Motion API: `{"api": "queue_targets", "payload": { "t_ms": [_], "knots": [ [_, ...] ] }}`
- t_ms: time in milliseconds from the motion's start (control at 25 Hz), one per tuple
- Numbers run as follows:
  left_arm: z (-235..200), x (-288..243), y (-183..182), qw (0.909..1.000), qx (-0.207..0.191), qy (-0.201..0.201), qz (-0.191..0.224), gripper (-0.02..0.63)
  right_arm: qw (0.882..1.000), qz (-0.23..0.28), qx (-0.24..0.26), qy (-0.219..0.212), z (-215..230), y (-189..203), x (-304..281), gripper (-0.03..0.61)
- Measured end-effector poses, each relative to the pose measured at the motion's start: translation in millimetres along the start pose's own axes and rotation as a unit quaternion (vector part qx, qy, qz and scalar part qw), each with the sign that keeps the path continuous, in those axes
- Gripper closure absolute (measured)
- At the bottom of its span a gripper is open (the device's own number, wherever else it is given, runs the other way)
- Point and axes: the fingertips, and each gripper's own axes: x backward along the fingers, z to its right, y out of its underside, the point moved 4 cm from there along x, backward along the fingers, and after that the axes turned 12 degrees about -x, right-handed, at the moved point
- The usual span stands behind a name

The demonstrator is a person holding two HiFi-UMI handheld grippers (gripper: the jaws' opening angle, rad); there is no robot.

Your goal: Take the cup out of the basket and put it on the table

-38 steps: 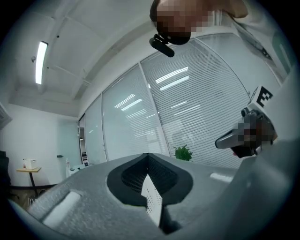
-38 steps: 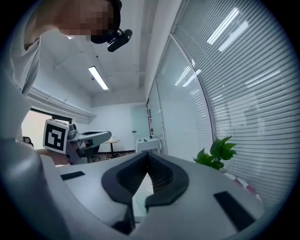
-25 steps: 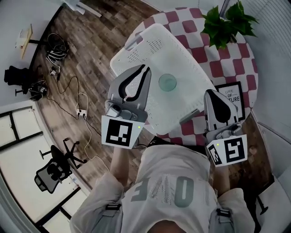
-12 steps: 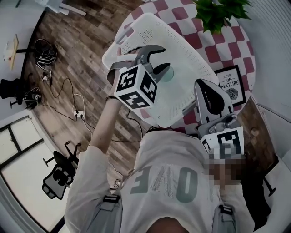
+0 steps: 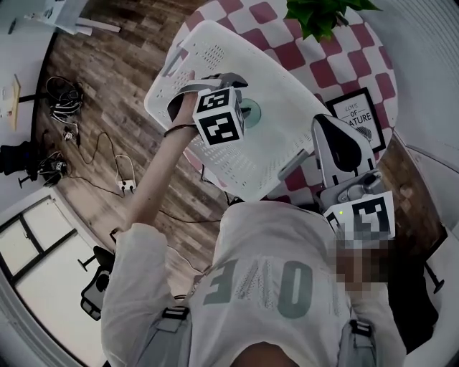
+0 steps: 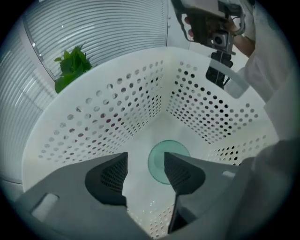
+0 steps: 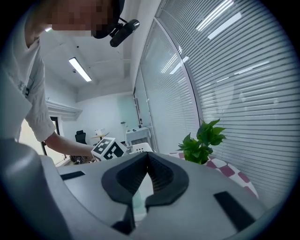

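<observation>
The cup (image 6: 161, 161), a pale green see-through glass seen from above, stands upright on the floor of the white perforated basket (image 6: 108, 112). My left gripper (image 6: 145, 166) hangs inside the basket just above the cup. Its jaws are opening and hold nothing; the right finger (image 6: 182, 172) covers part of the cup's rim. In the head view the left gripper (image 5: 242, 97) tips down into the basket (image 5: 215, 43) beside the cup (image 5: 251, 112). My right gripper (image 5: 326, 127) is shut and empty at the basket's right edge, also seen in its own view (image 7: 146, 161).
The basket sits on a round table with a red and white checked cloth (image 5: 287, 54). A framed print (image 5: 356, 118) stands to its right and a potted plant (image 5: 323, 14) behind it. Beyond the table's left edge are a wooden floor and cables (image 5: 64, 107).
My left gripper has swung from the basket's near left edge up over it and tipped down toward the cup, and its jaws have opened. The right gripper has hardly moved.
</observation>
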Motion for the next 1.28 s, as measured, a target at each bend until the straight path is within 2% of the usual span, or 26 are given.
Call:
{"api": "queue_targets", "payload": {
  "t_ms": [280, 480, 640, 840, 920, 1000, 1040, 1280],
  "knots": [
    [-1.9, -25.3, 6.6, 0.9995, 0.003, 0.024, -0.021, 0.387, 1.000, -0.008, -0.012, -0.014, 4.1, 1.8, -8.9, 0.569],
    [6.0, -38.4, 7.1, 0.9974, -0.012, 0.063, -0.035, 0.388, 0.999, -0.016, -0.017, -0.024, 6.3, 5.5, -13.2, 0.569],
    [11.2, -44.6, 10.0, 0.9951, -0.007, 0.090, -0.039, 0.400, 0.999, -0.019, -0.019, -0.025, 9.4, 5.3, -15.6, 0.569],
    [15.5, -55.2, 14.1, 0.9913, -0.004, 0.123, -0.046, 0.441, 0.999, -0.022, -0.013, -0.021, 12.8, 6.9, -19.4, 0.569],
    [14.4, -58.7, 16.8, 0.9906, 0.001, 0.127, -0.050, 0.488, 0.999, -0.024, -0.009, -0.022, 11.9, 7.0, -21.2, 0.569],
    [11.3, -60.8, 18.5, 0.9912, 0.009, 0.122, -0.050, 0.573, 0.999, -0.025, -0.009, -0.024, 10.8, 7.9, -23.0, 0.569],
    [10.5, -61.4, 18.9, 0.9914, 0.011, 0.120, -0.049, 0.588, 0.999, -0.026, -0.011, -0.026, 10.3, 8.8, -24.0, 0.569],
    [7.6, -62.8, 20.5, 0.9907, 0.024, 0.127, -0.041, 0.591, 0.999, -0.025, -0.013, -0.028, 8.5, 9.4, -24.6, 0.569]
  ]
}}
